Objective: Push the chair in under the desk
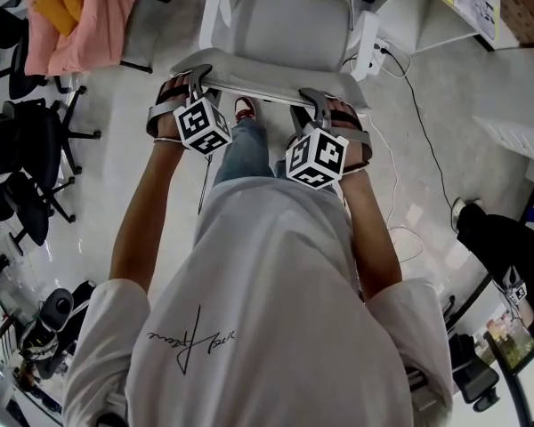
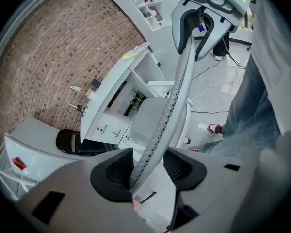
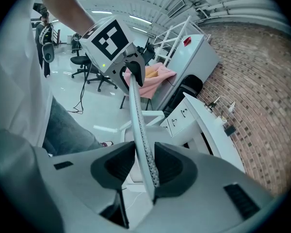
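Observation:
The white chair [image 1: 285, 29] stands just ahead of the person, its seat facing a white desk [image 1: 445, 7] at the upper right. Both grippers sit on the top edge of its backrest [image 1: 249, 80]. My left gripper [image 1: 198, 76] clamps the edge near its left end, my right gripper [image 1: 314, 98] near its right end. In the left gripper view the mesh-edged backrest [image 2: 177, 91] runs up from between the jaws of the left gripper [image 2: 144, 171]. In the right gripper view it [image 3: 138, 120] fills the gap in the right gripper [image 3: 144, 166].
Black office chairs [image 1: 27, 149] crowd the left side, one draped with pink cloth [image 1: 71, 7]. Cables [image 1: 418, 149] trail over the floor on the right near a power strip [image 1: 380, 52]. Another black chair [image 1: 507, 247] stands at the right edge.

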`<state>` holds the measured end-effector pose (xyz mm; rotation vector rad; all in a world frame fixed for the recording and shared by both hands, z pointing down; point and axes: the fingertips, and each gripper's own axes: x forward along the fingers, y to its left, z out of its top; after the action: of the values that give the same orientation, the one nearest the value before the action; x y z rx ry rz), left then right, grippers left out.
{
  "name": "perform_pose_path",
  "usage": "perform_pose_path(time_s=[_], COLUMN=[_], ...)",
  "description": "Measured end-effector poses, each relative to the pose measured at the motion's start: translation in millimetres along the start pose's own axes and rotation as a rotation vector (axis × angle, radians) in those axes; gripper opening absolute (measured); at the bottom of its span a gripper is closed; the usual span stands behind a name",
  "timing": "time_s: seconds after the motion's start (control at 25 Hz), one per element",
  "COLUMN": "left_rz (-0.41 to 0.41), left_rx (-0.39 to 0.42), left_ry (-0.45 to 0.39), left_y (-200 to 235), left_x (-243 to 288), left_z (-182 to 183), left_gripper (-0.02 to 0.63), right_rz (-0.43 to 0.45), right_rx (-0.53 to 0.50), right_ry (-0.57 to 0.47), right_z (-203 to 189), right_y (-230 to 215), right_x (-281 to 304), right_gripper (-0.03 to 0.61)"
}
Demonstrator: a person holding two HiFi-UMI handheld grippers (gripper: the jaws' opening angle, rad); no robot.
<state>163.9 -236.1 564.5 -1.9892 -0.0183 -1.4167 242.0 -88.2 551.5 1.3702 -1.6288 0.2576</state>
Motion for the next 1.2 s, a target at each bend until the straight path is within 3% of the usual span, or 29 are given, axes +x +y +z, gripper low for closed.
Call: perform_pose_path(time_s=[1.2], left_rz=[0.000], left_rx=[0.092], left_ry=[-0.071], left_y=[68], left_x=[51], left_z=[39], left_gripper=[0.198], right_rz=[-0.047], right_rx=[0.124], right_ry=[0.068], right_z=[-3], right_y=[-60], right_x=[31], right_gripper=[0.143])
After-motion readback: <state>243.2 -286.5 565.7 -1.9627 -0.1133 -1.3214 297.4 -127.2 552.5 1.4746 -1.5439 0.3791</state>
